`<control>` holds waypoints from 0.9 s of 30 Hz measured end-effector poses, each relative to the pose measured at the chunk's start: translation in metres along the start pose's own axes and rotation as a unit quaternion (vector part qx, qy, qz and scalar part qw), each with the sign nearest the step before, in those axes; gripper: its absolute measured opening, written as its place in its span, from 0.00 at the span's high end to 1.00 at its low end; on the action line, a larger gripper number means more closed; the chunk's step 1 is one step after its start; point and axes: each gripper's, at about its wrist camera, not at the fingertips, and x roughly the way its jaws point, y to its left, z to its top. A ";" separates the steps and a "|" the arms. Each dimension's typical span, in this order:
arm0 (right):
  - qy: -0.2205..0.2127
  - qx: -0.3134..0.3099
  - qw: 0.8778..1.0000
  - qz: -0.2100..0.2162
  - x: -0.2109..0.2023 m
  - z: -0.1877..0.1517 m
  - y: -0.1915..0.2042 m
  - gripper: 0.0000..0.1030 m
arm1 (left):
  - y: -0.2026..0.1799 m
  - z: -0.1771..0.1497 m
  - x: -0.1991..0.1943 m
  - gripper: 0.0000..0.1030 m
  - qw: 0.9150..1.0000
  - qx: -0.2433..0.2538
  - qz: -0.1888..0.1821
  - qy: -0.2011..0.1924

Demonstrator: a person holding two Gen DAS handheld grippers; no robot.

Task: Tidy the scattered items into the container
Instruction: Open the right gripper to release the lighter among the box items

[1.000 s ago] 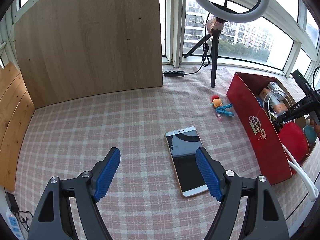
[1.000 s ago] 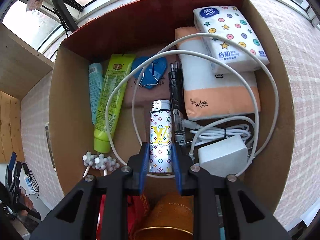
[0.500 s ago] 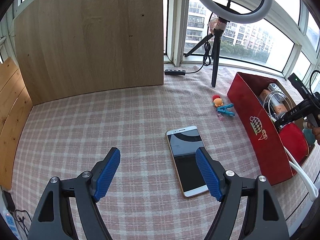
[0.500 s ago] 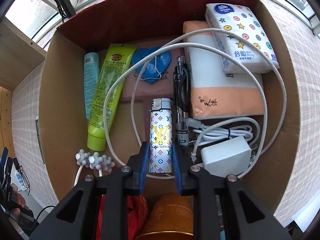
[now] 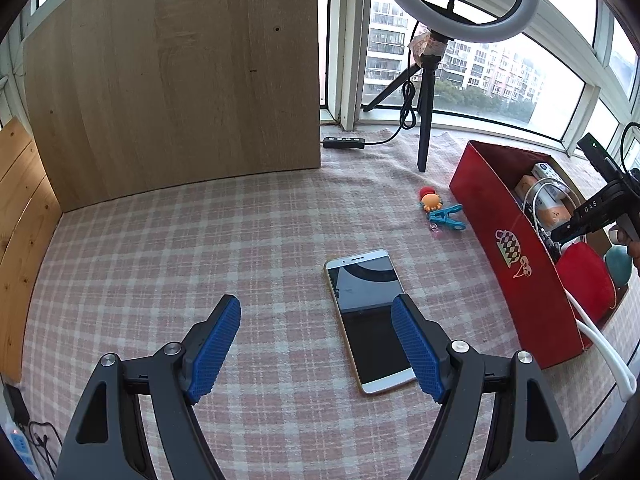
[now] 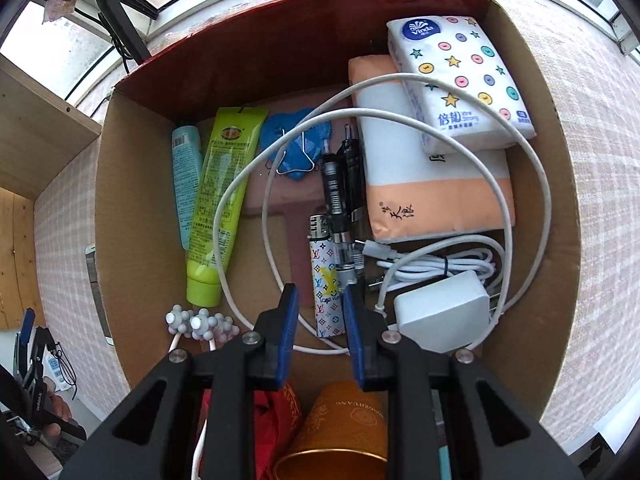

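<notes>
My right gripper (image 6: 318,300) hangs over the red cardboard box (image 6: 132,208), jaws parted a little, with the patterned lighter (image 6: 325,280) lying loose on the box floor between and beyond the tips. My left gripper (image 5: 316,336) is wide open and empty above the checked cloth, its right finger overlapping a gold smartphone (image 5: 370,316). A blue clothes peg (image 5: 446,216) and a small orange toy (image 5: 430,200) lie on the cloth beside the box (image 5: 508,256).
The box holds tissue packs (image 6: 460,84), white cable and charger (image 6: 440,312), tubes (image 6: 220,200), pens (image 6: 340,200), an orange cup (image 6: 344,432). A ring light tripod (image 5: 426,120) and a wooden panel (image 5: 172,76) stand at the back.
My right gripper has opened and let go of the lighter, which now lies on the box floor. My left gripper has barely moved.
</notes>
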 end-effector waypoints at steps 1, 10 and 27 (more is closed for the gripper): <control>-0.001 -0.003 1.000 -0.002 -0.002 0.001 0.001 0.78 | 0.000 0.000 0.000 0.26 1.000 -0.001 0.000 0.000; -0.004 -0.005 1.000 0.016 -0.009 0.008 -0.002 0.78 | 0.004 -0.003 0.004 0.26 1.000 -0.004 0.002 0.005; 0.013 0.013 0.999 0.028 -0.028 0.018 -0.030 0.79 | 0.004 -0.002 0.001 0.26 1.000 -0.003 0.003 -0.001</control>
